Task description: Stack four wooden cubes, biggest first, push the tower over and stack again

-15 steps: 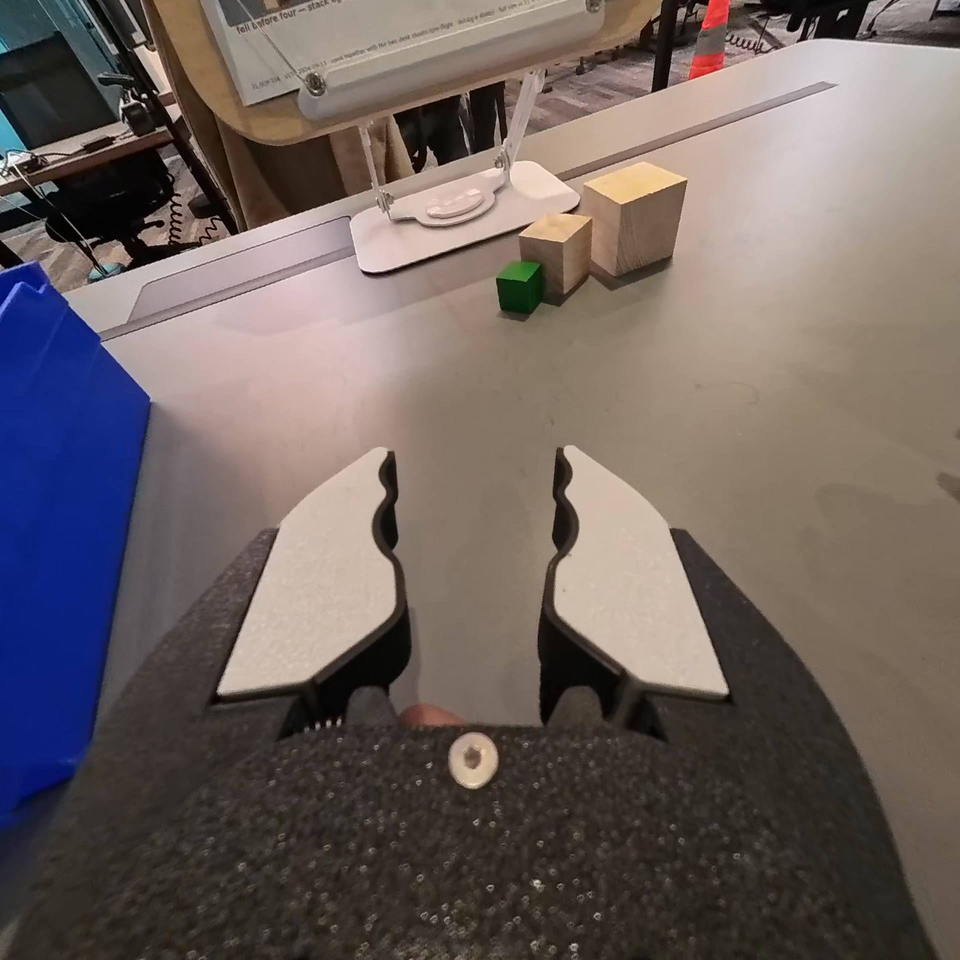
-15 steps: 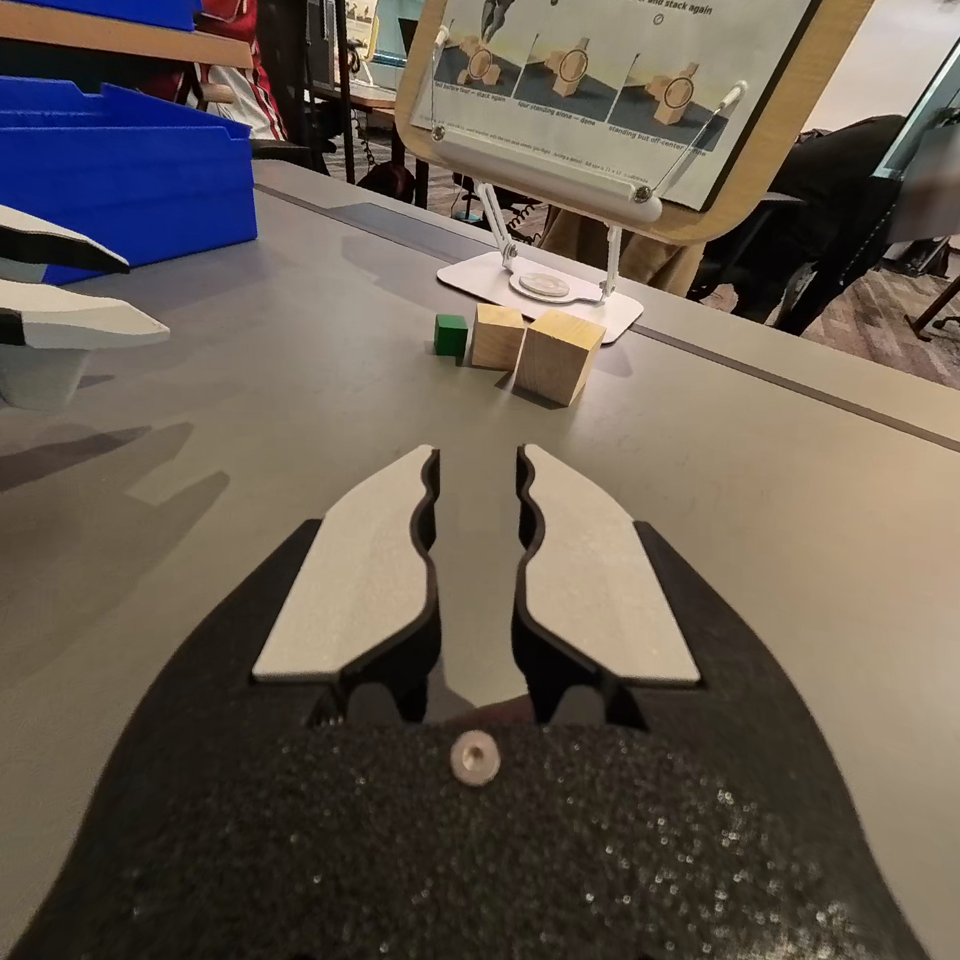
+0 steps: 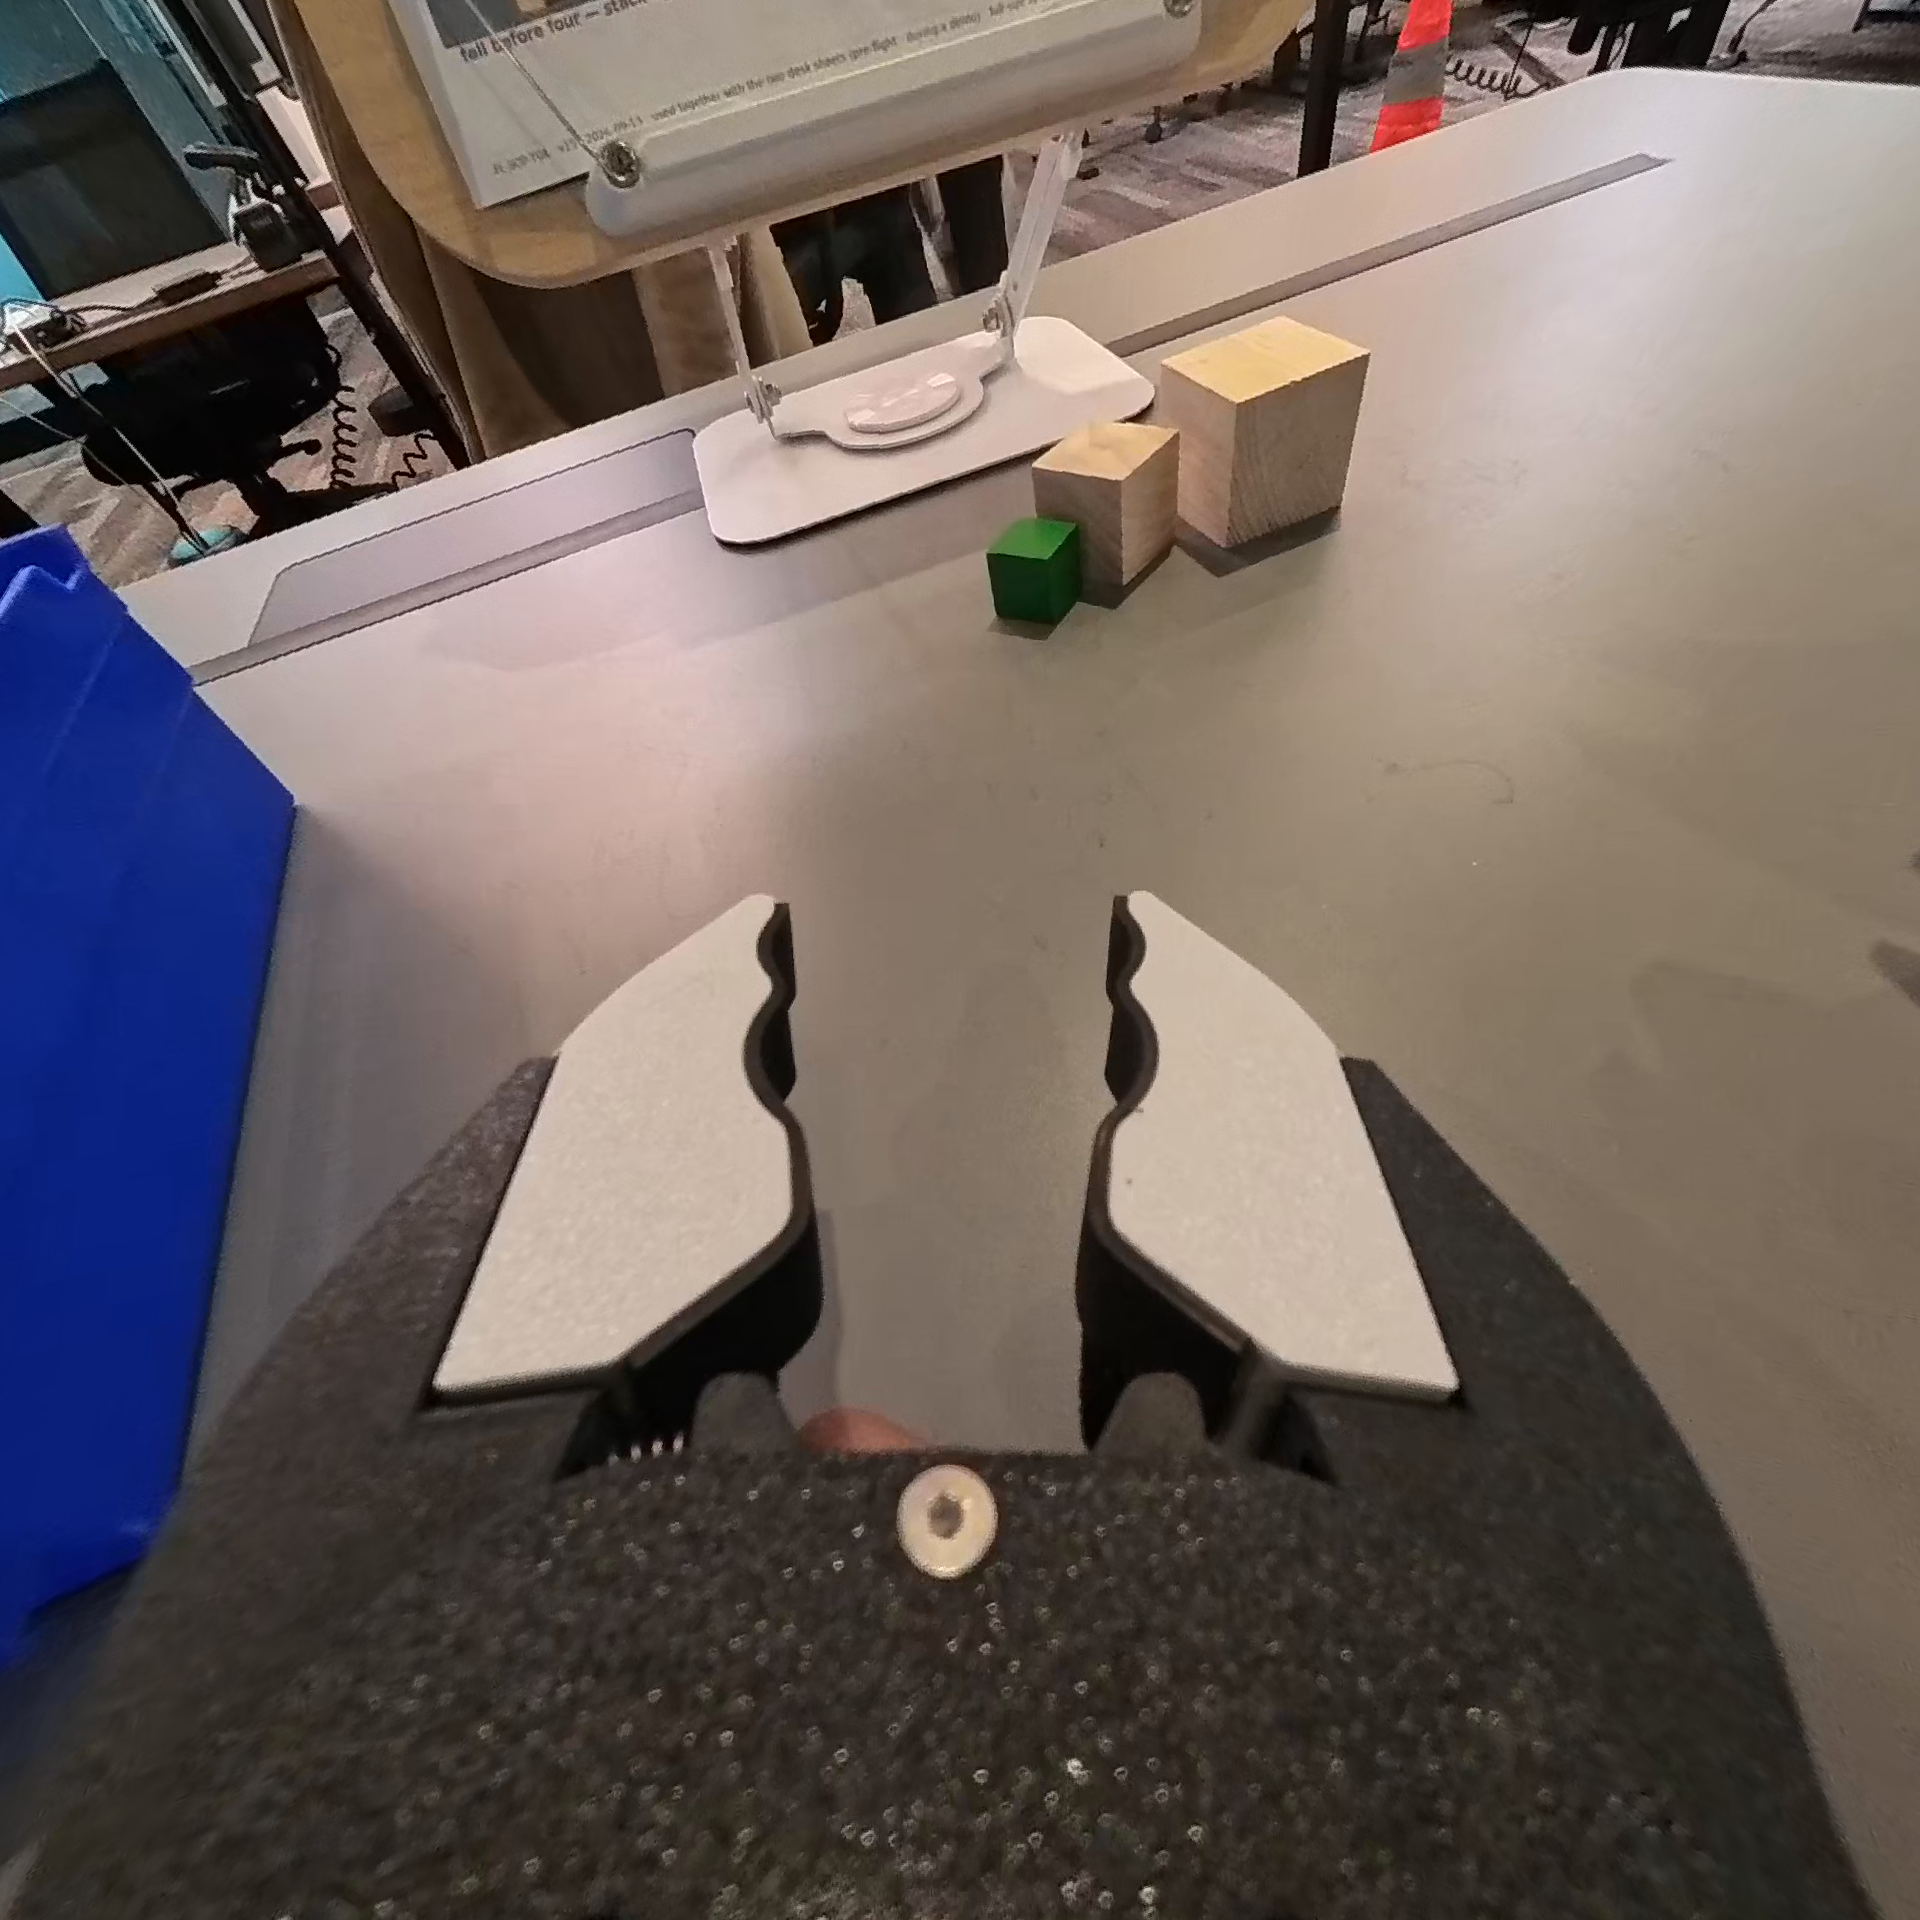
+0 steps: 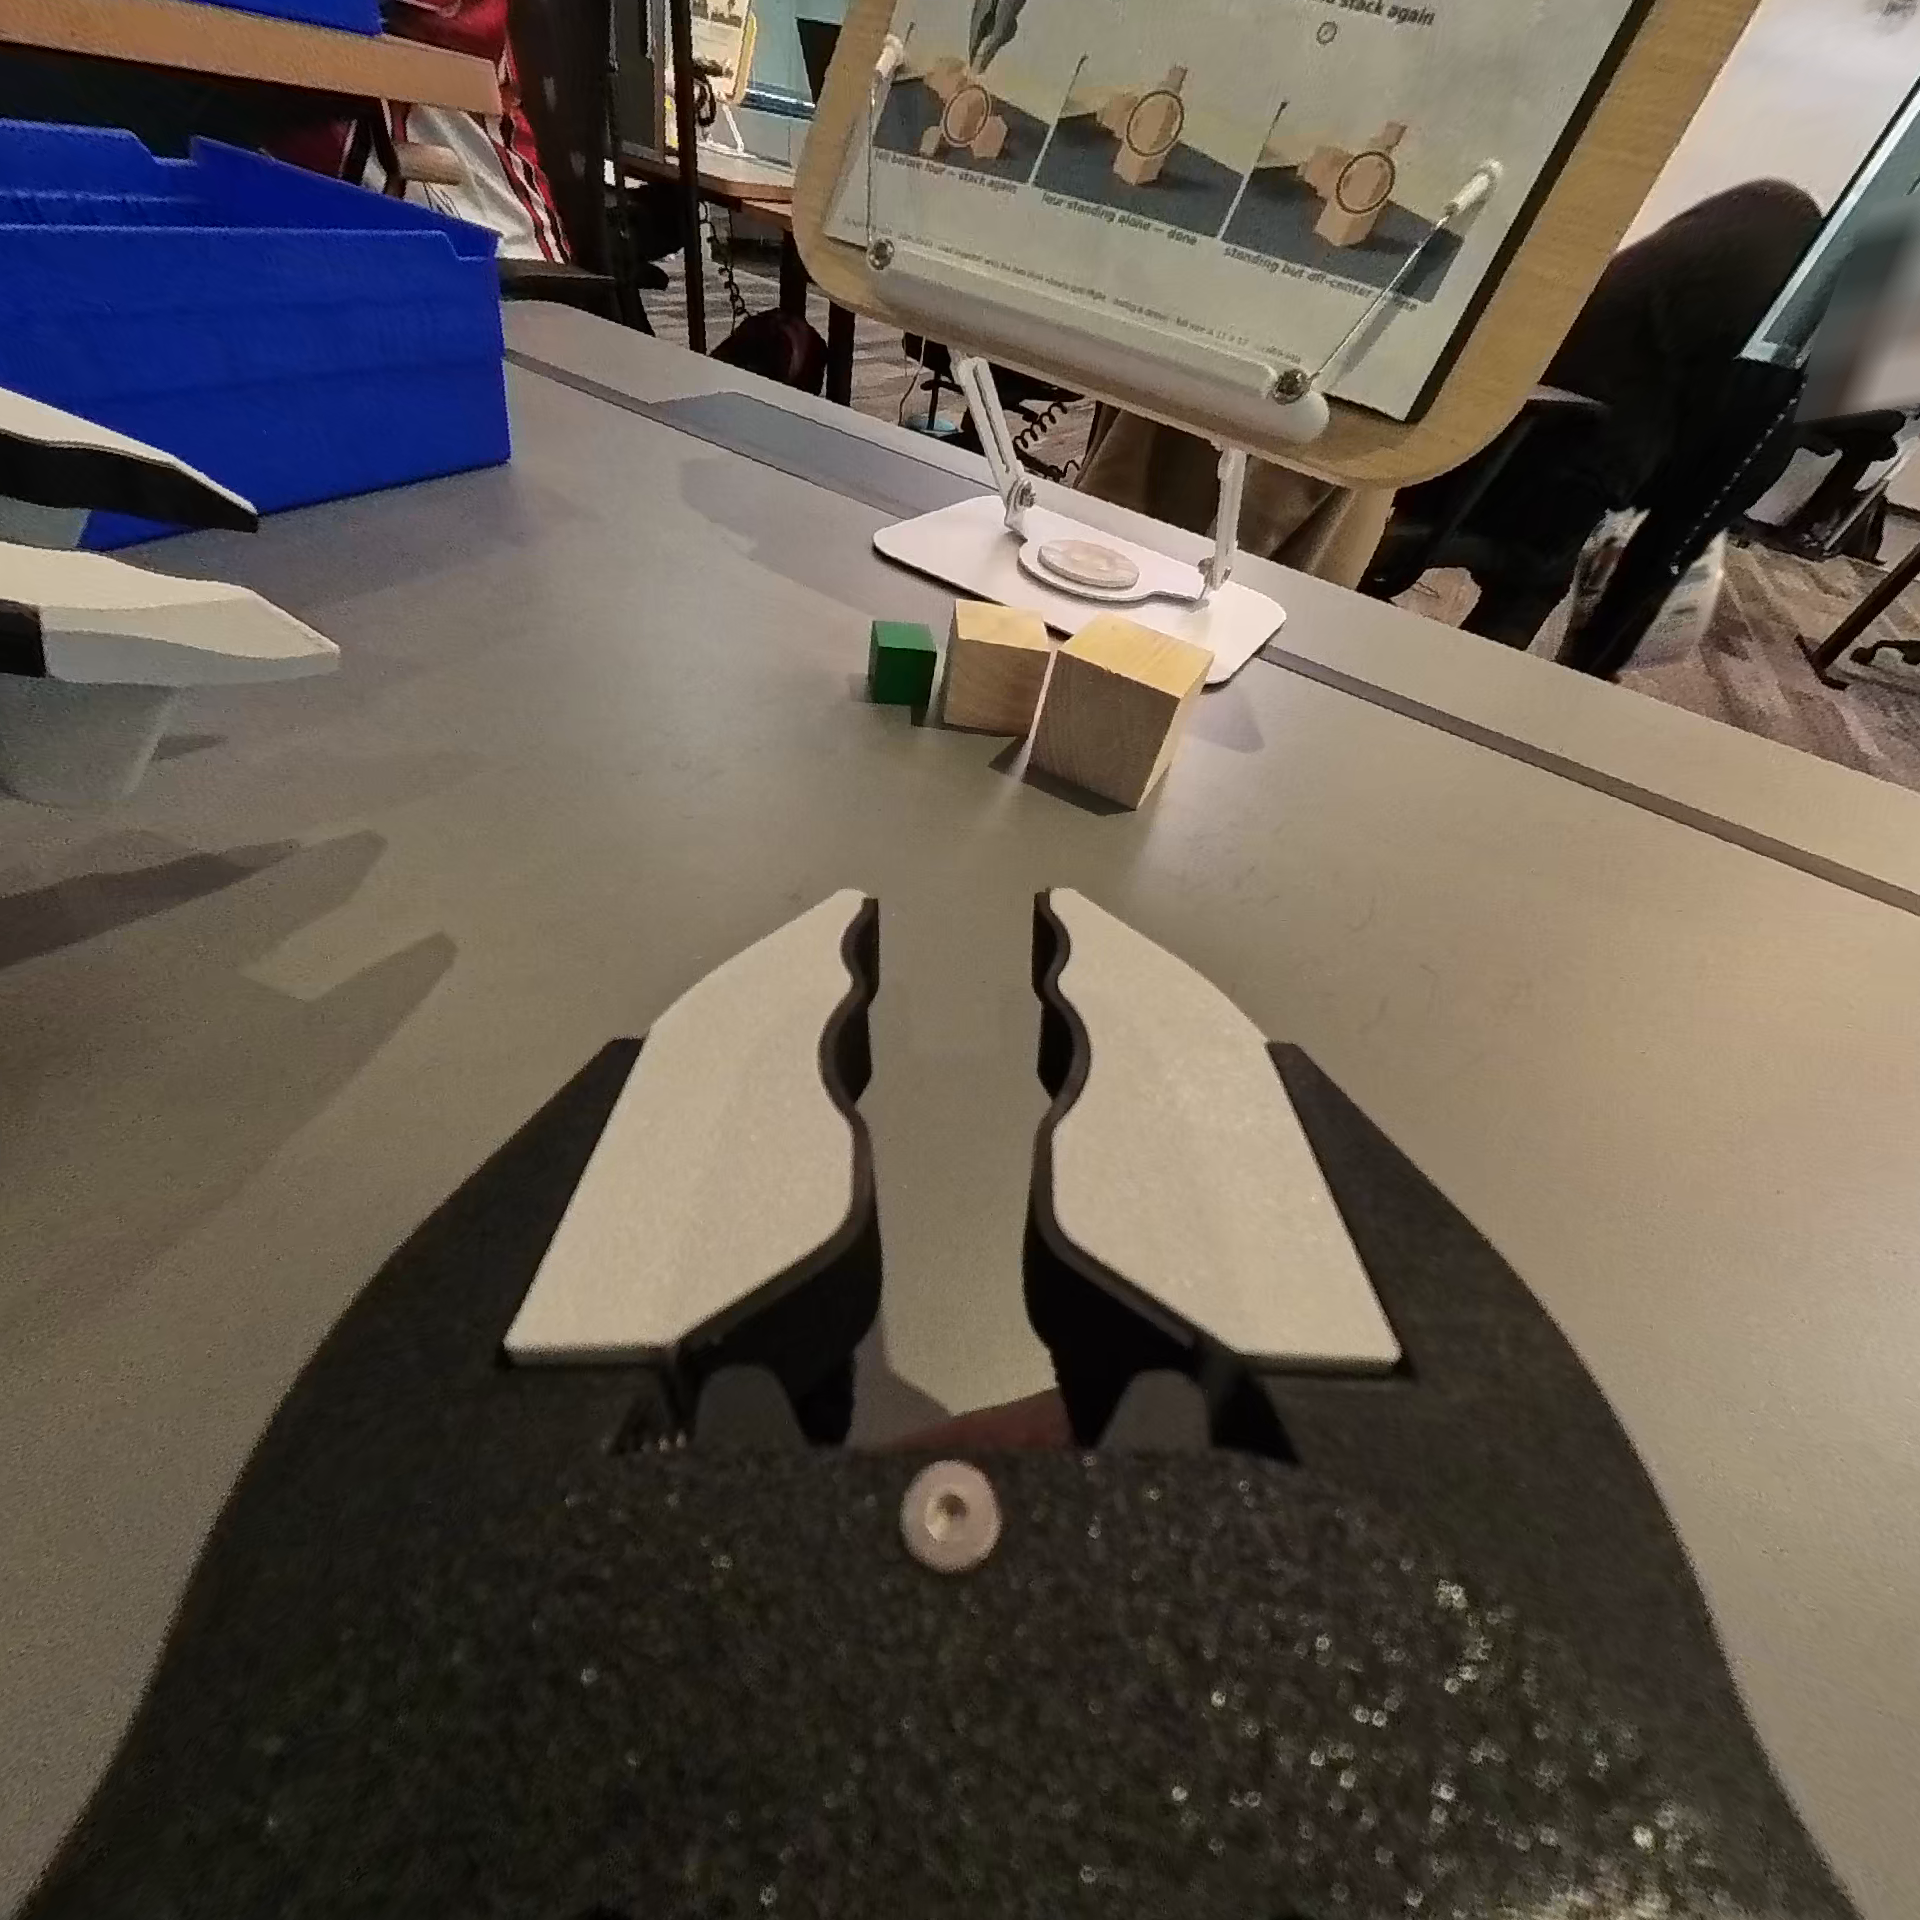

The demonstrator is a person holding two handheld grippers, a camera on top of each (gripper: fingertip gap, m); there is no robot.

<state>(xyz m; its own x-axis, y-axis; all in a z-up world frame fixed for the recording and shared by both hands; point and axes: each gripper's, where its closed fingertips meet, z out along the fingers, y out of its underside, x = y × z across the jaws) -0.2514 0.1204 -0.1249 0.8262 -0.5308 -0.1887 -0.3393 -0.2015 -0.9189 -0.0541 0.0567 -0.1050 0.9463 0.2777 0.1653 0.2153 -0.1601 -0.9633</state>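
Three cubes stand in a row on the grey table: a large wooden cube, a medium wooden cube and a small green cube. They also show in the right wrist view: large, medium, green. I see no fourth cube. My left gripper is open and empty, well short of the cubes. My right gripper is open with a narrower gap, empty, also short of them. The left gripper's fingers show at the left edge of the right wrist view.
A white stand base carrying a wooden-framed instruction board sits just behind the cubes. A blue bin stands at the table's left; it also shows in the right wrist view. Chairs and desks lie beyond the table.
Both grippers have moved slightly forward towards the cubes. The cubes have not moved.
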